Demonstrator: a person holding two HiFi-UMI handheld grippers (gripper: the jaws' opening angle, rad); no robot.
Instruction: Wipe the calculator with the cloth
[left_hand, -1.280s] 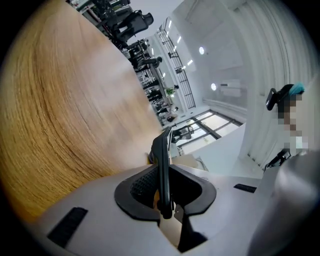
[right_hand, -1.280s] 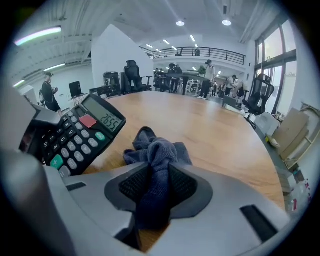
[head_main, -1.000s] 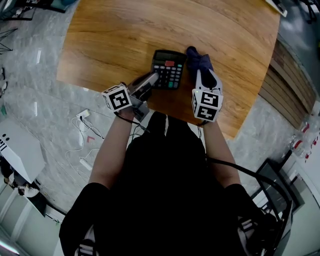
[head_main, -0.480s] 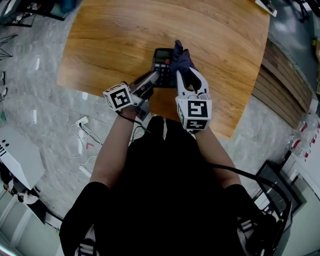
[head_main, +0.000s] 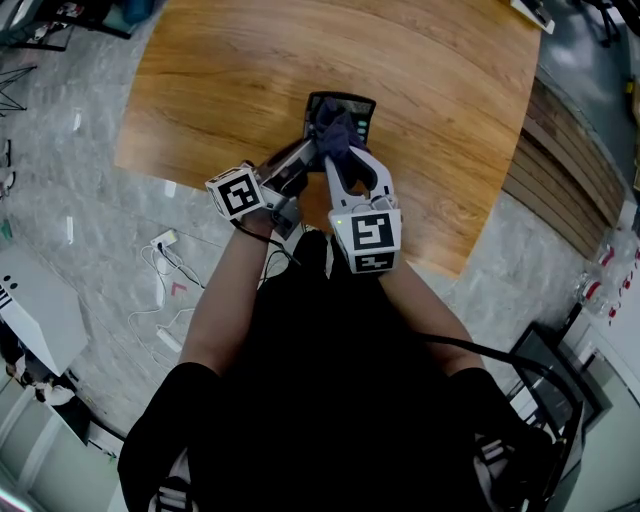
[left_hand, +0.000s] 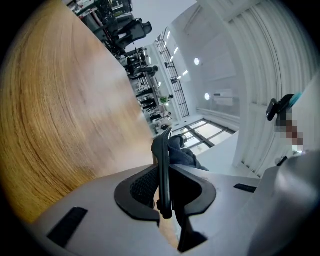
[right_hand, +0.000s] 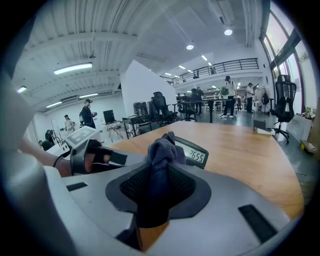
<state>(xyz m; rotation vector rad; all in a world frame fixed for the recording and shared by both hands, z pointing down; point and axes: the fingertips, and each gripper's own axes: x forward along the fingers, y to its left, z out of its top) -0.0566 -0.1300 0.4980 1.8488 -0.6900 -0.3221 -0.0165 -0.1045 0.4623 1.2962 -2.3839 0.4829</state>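
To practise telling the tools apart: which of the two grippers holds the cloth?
The right gripper: the dark blue cloth bunches between its jaws. The left gripper clamps the calculator by its thin edge instead.

Navy cloth (head_main: 336, 128), black calculator (head_main: 352, 103), wood-grain table (head_main: 230, 80)

The right tongs (head_main: 342, 146) have carried the cloth (head_main: 335, 126) from beside the calculator (head_main: 350, 103) to over its keys; the left tongs (head_main: 312, 150) have tipped the calculator up a little
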